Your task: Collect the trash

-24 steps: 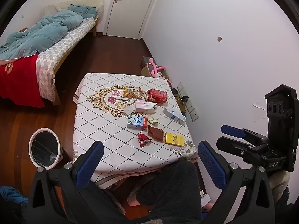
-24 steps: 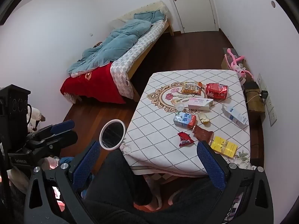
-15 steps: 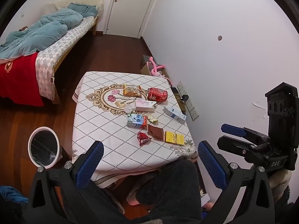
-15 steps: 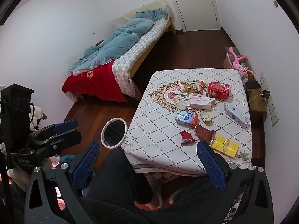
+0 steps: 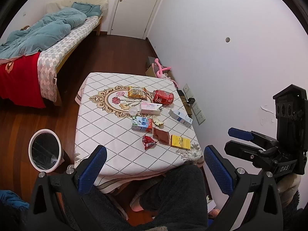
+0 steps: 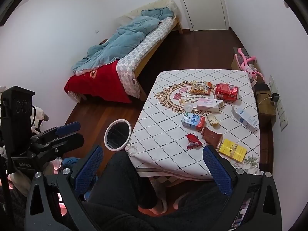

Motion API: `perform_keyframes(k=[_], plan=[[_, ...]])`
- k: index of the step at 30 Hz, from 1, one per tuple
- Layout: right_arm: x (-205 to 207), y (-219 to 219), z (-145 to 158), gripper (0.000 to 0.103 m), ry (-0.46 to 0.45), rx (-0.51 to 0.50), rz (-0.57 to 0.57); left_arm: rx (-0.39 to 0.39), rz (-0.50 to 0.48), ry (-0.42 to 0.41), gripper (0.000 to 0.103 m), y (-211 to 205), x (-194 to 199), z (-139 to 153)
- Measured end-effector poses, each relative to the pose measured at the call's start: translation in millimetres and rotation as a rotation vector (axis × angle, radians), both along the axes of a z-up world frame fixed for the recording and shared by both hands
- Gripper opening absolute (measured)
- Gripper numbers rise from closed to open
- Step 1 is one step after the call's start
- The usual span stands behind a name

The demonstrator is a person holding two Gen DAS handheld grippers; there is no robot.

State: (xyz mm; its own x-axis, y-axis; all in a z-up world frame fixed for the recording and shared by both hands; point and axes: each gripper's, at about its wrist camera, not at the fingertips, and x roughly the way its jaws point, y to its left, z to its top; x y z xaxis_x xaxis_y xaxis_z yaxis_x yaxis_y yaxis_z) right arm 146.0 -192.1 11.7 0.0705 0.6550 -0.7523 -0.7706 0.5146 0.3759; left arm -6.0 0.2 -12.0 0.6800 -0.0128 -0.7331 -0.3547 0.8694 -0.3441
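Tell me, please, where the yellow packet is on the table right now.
In both wrist views the yellow packet lies at the table's near right corner, beside the brown wrapper, with the small red wrapper further left.

Wrappers, red can and cartons across the patterned table, white bin beside it.
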Motion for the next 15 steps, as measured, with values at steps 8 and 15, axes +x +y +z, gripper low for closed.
perform_keyframes(k=[8, 15], plan=[[-1.5, 3.2, -2.0, 0.103, 0.007, -0.011, 0.008, -0.004, 0.000, 0.003, 0.103, 2.4, 0.0, -0.8], [-2.1, 3.8, -6.8, 0.103, 0.012, -0.018, 0.010, 0.000, 0.000, 0.006, 0.103, 2.8, 0.8, -3.5]])
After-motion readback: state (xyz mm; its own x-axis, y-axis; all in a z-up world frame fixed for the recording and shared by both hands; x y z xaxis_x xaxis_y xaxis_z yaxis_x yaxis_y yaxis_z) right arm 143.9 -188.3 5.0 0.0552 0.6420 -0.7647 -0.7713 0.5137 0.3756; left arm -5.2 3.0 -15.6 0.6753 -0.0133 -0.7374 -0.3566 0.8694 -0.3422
